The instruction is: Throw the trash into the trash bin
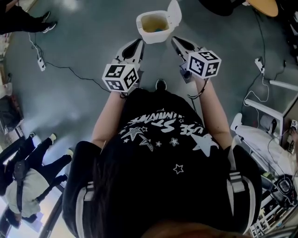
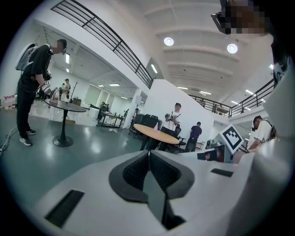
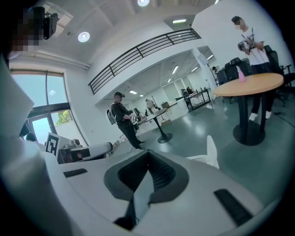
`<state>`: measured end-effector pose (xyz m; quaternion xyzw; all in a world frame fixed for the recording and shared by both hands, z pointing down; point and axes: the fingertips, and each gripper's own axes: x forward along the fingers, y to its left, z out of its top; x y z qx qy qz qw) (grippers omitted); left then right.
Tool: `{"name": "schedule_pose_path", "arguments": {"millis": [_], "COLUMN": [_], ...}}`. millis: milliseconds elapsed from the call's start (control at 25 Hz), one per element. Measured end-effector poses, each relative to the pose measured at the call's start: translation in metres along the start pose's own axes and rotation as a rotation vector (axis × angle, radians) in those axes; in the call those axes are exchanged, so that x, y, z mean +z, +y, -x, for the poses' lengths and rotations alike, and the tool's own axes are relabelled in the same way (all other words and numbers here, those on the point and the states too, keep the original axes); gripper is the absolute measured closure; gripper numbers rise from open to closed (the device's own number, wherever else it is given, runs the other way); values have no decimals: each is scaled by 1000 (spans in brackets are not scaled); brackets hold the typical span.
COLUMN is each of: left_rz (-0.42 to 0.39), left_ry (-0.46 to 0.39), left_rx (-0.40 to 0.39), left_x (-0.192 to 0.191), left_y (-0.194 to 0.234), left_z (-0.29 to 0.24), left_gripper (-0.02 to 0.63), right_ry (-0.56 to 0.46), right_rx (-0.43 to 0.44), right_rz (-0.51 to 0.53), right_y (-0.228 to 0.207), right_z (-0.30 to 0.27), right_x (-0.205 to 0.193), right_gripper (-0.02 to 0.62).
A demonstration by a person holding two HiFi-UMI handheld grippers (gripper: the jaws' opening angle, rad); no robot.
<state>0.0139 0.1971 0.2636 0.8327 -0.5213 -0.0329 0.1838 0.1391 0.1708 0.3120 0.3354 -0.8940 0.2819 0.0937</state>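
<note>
A small white trash bin [image 1: 145,35] stands on the grey floor ahead of me, its lid [image 1: 174,11] flipped up. Its inside looks yellowish, with a small blue bit [image 1: 159,29] in it. My left gripper [image 1: 138,43] is held just left of the bin and my right gripper [image 1: 176,41] just right of it, both pointing toward it. In the left gripper view the left gripper [image 2: 148,152] has its jaws shut with nothing between them. The right gripper [image 3: 148,152] is shut and empty too, with the bin's white lid [image 3: 212,150] just beyond it.
A power strip [image 1: 41,62] and cable lie on the floor to the left. White equipment and wires [image 1: 270,125] crowd the right side. People stand around: one by a black round table [image 2: 64,107], others behind a round wooden table [image 2: 156,133].
</note>
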Motion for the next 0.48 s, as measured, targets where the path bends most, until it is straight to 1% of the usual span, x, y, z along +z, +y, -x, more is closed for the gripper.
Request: {"name": "schedule_pose_path", "arguments": {"millis": [480], "left_rz": [-14], "left_ry": [-3], "left_rx": [-50], "left_x": [11], "left_y": [-1], "left_z": [2], "left_gripper": [586], "right_ry": [-19], "right_rx": [-54], "right_rz": [-26], "right_y": [0], "right_z": [10], "right_x": [-2], "right_gripper": [589]}}
